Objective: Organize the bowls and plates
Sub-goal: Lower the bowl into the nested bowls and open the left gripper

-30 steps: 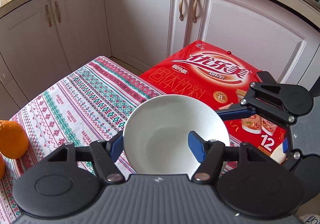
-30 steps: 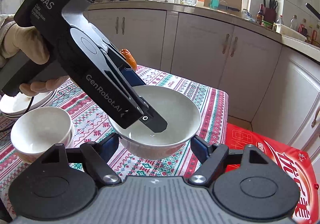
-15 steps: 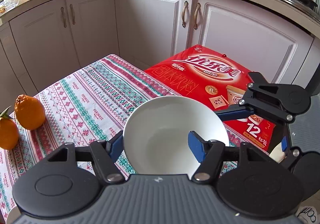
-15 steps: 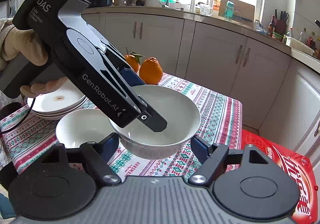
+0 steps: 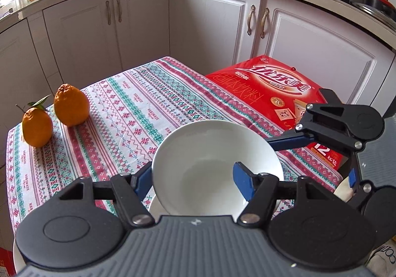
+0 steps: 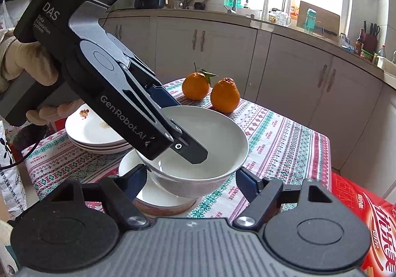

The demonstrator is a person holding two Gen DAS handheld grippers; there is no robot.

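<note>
A glossy white ceramic bowl [image 6: 198,150] is hanging tilted just above a second white bowl [image 6: 153,192] on the table's red-and-green patterned cloth [image 5: 128,113]. The left gripper [image 5: 193,178] is clamping its rim, one finger inside and one outside. The right gripper [image 6: 191,179] is reaching under it with jaws apart; whether its pads are touching is unclear. Stacked white plates [image 6: 91,133] and two oranges [image 6: 210,91] are sitting nearby.
</note>
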